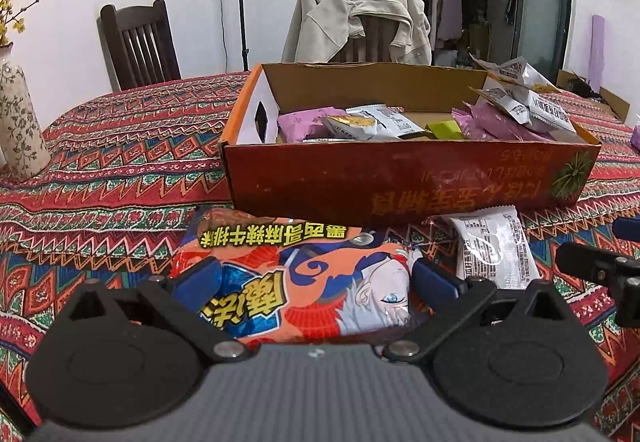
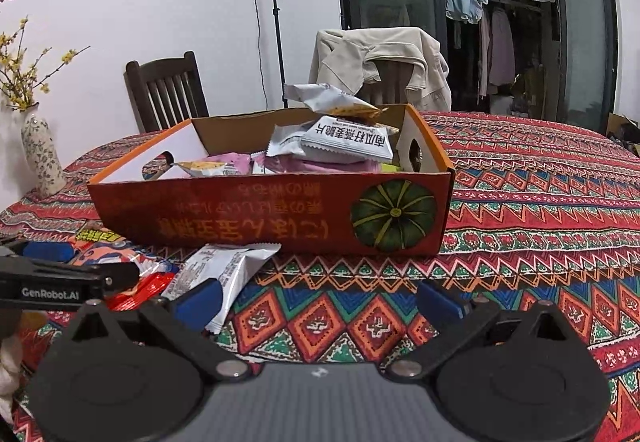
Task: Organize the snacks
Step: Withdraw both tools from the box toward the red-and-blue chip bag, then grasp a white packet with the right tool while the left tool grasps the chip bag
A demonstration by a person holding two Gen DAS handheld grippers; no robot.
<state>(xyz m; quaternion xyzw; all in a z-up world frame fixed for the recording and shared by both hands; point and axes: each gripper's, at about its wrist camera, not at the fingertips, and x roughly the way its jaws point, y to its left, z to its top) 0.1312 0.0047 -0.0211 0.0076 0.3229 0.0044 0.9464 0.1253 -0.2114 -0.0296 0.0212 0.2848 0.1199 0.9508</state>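
The left tool (image 1: 314,276) gapes wide around an orange snack bag (image 1: 304,282) with a cartoon face, flat on the worktop (image 1: 120,178). The right tool (image 2: 320,300) gapes wide, a white packet (image 2: 224,274) at its left finger. Ahead, the red pumpkin-printed box (image 2: 272,214) holds purple and white packets; "GenRobot.AI" marks the neighbouring tool.

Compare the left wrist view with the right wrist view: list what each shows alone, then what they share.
Only the left wrist view shows the full orange cartoon snack bag lying between the open left claw, and a green packet inside the box. Only the right wrist view shows the pumpkin picture on the box front and the open right claw over bare tablecloth. Both show the cardboard box of snacks, the silver packet lying in front of it, the vase and the jacket-draped chair.
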